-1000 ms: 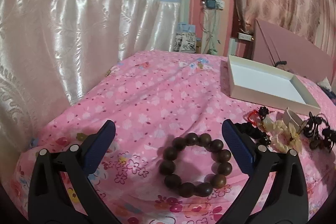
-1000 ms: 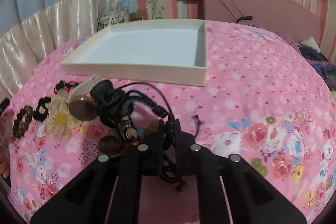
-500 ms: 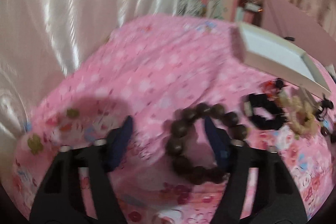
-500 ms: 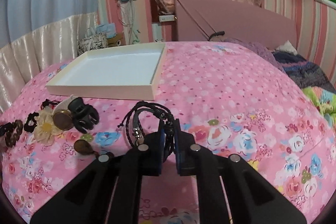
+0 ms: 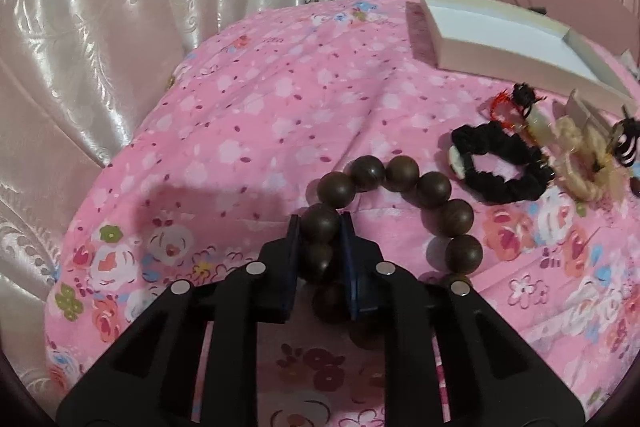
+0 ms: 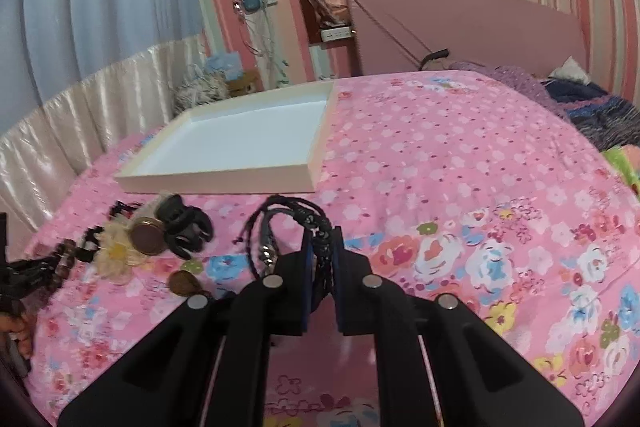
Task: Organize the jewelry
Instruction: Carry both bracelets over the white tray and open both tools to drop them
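Observation:
My left gripper [image 5: 321, 223] is shut on the near-left beads of a dark wooden bead bracelet [image 5: 432, 185], which lies on the pink floral bedspread. My right gripper [image 6: 322, 239] is shut on a black braided cord bracelet [image 6: 298, 211] and holds it above the bedspread. An open white tray [image 6: 224, 179] sits beyond it; the tray also shows in the left wrist view [image 5: 500, 65] at the far right. The left gripper appears at the left edge of the right wrist view [image 6: 28, 273].
Loose pieces lie between the grippers: a black scrunchie [image 5: 500, 183], a cream flower clip [image 5: 580, 163], a red-and-black cord [image 5: 516, 99], a black claw clip [image 6: 184, 227], a round bronze piece [image 6: 148, 237]. Satin drapes [image 5: 80, 67] border the bed on the left. A pink headboard [image 6: 460, 31] stands behind.
My left gripper has closed from wide open onto the wooden bead bracelet. My right gripper has lifted the black cord bracelet away from the pile and up.

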A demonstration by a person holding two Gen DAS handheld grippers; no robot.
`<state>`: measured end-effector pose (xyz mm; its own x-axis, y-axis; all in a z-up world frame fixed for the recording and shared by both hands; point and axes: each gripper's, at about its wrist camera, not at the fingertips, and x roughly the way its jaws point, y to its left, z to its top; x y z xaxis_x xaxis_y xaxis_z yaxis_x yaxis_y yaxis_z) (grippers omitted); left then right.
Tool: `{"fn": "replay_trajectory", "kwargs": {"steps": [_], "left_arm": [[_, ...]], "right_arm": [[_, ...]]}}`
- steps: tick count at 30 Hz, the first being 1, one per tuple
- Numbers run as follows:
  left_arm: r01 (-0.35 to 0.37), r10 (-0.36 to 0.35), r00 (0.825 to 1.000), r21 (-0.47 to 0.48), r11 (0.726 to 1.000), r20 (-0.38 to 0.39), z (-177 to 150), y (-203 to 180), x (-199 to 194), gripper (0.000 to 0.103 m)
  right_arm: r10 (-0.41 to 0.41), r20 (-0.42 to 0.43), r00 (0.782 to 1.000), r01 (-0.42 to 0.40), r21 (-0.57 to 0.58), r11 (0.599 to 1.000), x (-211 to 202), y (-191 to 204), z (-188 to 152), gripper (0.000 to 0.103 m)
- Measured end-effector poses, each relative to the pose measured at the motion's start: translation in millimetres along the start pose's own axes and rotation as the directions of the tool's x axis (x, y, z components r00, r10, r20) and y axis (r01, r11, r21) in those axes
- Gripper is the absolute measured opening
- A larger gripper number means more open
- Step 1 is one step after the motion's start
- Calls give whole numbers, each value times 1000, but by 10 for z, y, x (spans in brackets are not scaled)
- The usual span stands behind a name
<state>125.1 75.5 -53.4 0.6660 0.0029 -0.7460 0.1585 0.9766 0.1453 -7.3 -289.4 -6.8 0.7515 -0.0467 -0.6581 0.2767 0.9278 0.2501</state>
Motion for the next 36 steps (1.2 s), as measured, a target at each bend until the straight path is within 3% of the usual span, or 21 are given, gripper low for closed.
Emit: {"fn": "replay_trajectory", "kwargs": {"steps": [4, 9, 16, 20, 26, 36], "left_arm": [[39, -39, 998, -12, 999, 43, 47, 10, -122, 17], [113, -112, 982, -2, 994, 150, 280, -88, -551, 17], [130, -151, 944, 89, 987, 293, 844, -451, -983, 17], [169, -197, 926, 113, 979, 321, 1011, -588, -1125, 17], [204, -241, 904, 140, 969, 354, 1159, -814, -1172, 17], [269, -305, 886, 148, 952, 350, 1168, -879, -1010, 17]], "right_arm": [[123, 39, 992, -124, 18, 992, -138, 10, 80, 8], [165, 94, 982, -164, -17, 986, -347, 93, 357, 8], [187, 149, 971, -183, -38, 982, -453, 157, 652, 8], [214, 159, 964, -212, -34, 977, -435, 177, 753, 8], [325, 152, 933, -329, 0, 944, -342, 126, 761, 8], [344, 95, 934, -346, 6, 938, -173, 97, 650, 9]]}}
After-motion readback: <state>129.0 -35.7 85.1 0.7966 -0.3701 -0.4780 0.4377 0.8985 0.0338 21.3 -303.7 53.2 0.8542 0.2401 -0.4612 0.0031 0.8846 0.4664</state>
